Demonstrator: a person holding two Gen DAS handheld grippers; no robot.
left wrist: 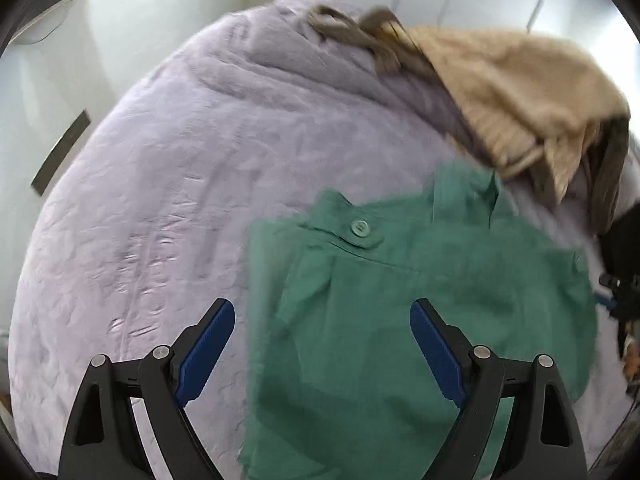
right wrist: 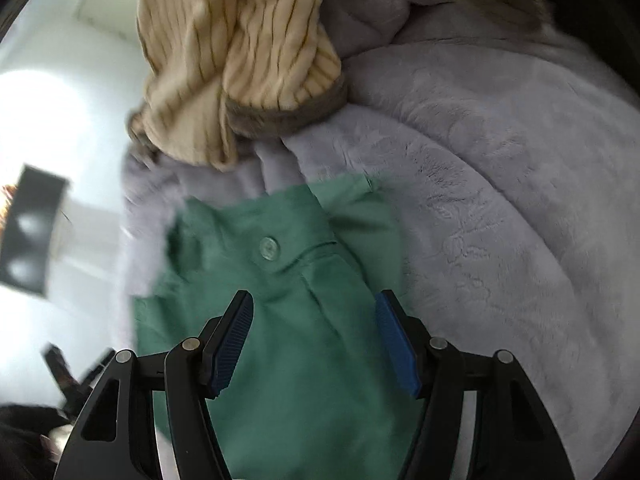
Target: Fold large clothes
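Both tongs stand spread apart with nothing between their pads. The left tongs [left wrist: 322,310] hang over the green shirt [left wrist: 400,320], which lies on the lilac blanket [left wrist: 160,200]; its button [left wrist: 361,227] sits just ahead of the tips. The right tongs [right wrist: 314,304] hang over the same shirt [right wrist: 300,360] too. Beyond both, a tan ribbed garment [right wrist: 240,60] lies bunched on the blanket [right wrist: 500,200], near the shirt's far edge.
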